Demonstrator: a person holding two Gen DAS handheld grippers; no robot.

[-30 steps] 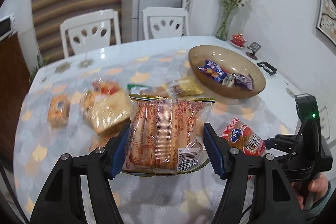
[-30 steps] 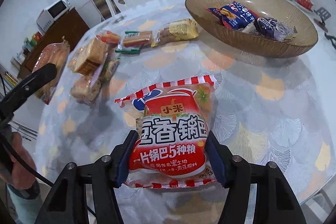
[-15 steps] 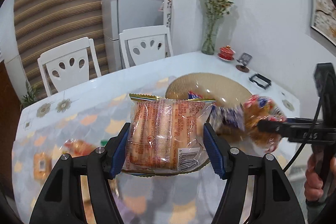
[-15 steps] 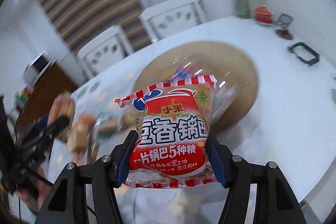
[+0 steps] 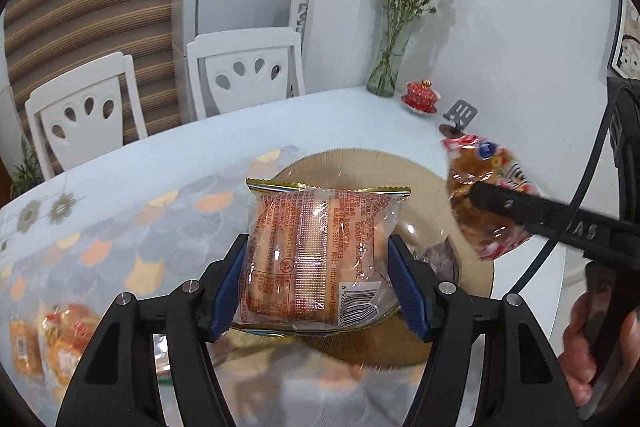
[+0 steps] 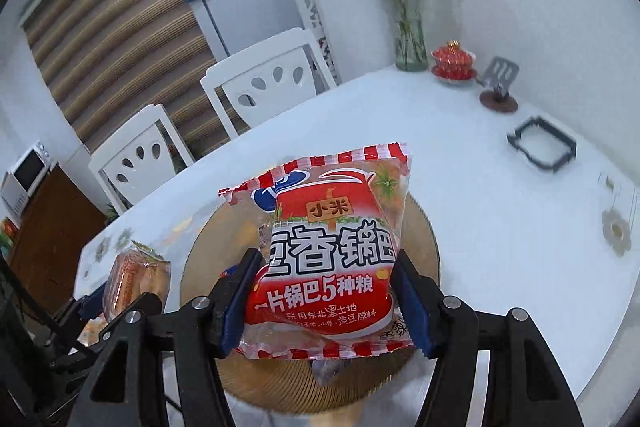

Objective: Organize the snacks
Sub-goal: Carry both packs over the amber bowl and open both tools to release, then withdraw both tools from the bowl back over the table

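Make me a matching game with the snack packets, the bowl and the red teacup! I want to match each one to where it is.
Things:
1. red snack packet
2. clear bread packet
3. brown bowl
4. red teacup

Places:
A. between the left gripper pads
B. on the table under both packets
C. beside the flower vase
D. between the right gripper pads

Pairs: 1-D, 2-A, 3-B, 4-C

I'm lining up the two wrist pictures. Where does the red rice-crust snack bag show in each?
Left wrist view: the red snack bag is at the right, above the brown bowl, partly hidden by a black finger of the right tongs.
Right wrist view: the bag fills the centre, between the blue pads of those tongs.
Shared landmark: the red lidded teacup beside the glass vase.
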